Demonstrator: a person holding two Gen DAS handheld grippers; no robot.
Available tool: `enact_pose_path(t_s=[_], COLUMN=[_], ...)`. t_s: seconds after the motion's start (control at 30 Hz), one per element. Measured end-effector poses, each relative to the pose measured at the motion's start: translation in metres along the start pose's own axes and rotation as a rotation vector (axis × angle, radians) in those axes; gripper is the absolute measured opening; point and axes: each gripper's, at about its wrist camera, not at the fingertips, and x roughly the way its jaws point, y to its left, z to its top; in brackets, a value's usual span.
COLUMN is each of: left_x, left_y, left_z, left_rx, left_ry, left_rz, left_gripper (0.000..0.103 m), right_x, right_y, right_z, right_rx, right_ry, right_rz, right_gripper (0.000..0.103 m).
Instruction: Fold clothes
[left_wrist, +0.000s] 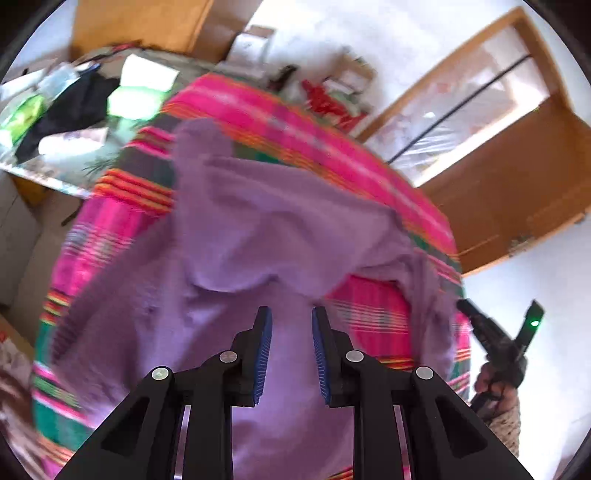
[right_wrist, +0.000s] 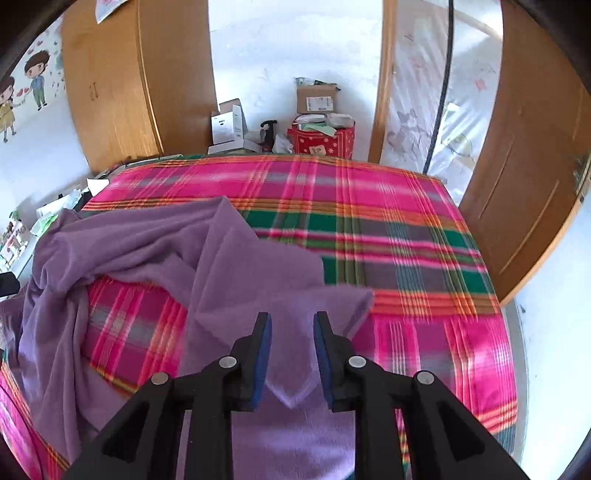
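Hovering over purple garment (left_wrist: 229, 258) on plaid blanket (right_wrist: 406, 229): left gripper (left_wrist: 291, 317) and right gripper (right_wrist: 292, 321) both parted (nothing pinched).

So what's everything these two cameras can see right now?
soft purple fleece garment: one, purple, spread rumpled on the bed
pink and green plaid blanket: one, covering the bed
red patterned box: one, red, on the floor beyond the bed
brown cardboard box: one, above the red box
white carton: one, open, by the wardrobe
tall wooden wardrobe: one, brown, far left
wooden door: one, brown, right
cluttered side table: one, beside the bed
left claw: black, blue pads, open above the garment
right claw: same, open, garment corner between its pads
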Motion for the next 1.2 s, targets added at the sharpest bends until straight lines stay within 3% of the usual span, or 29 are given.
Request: enact_pose_path(t_s=[0.07,0.2,0.47,0.67,0.9,0.97,1.03,1.1,1.2], left_x=[0.005,0.037,0.093,0.118,0.133,0.138,0.140,0.142,0.144], left_y=[-0.018,-0.051,-0.103,-0.130,-0.145,-0.146,-0.146,-0.149,-0.153], left_z=[-0.011,-0.027,-0.059,-0.079,-0.091,-0.095,-0.097,-0.100,-0.105], left_rx=[0.027,0.069,0.089,0.096,0.088,0.081,0.072,0.064,0.066], left_ry=[-0.012,0.081,0.231,0.290,0.332,0.351,0.357,0.367,0.378], left_rz=[-0.038,-0.123,-0.218,-0.222,-0.225,-0.228,-0.221,-0.227,-0.233], left_gripper=[0.023,0.023,0.023,0.023,0.023,0.023,0.023,0.023,0.023], right_x=[-0.004,-0.010,-0.003,0.015,0.021,0.020,0.019,0.019,0.006], right_y=[-0.005,-0.011,-0.017,-0.016,-0.008,-0.008,-0.008,-0.009,-0.019], right_z=[-0.008,-0.024,-0.029,-0.024,-0.024,-0.024,-0.025,-0.025,-0.026], right_rx=[0.027,0.054,0.065,0.075,0.025,0.020,0.016,0.011,0.035], right_ry=[-0.008,-0.019,-0.017,0.010,-0.010,-0.018,-0.027,-0.035,-0.075], right_rz=[0.024,0.061,0.138,0.193,0.140,0.117,0.095,0.072,0.042], right_gripper=[0.024,0.033,0.036,0.038,0.039,0.035,0.020,0.012,0.009])
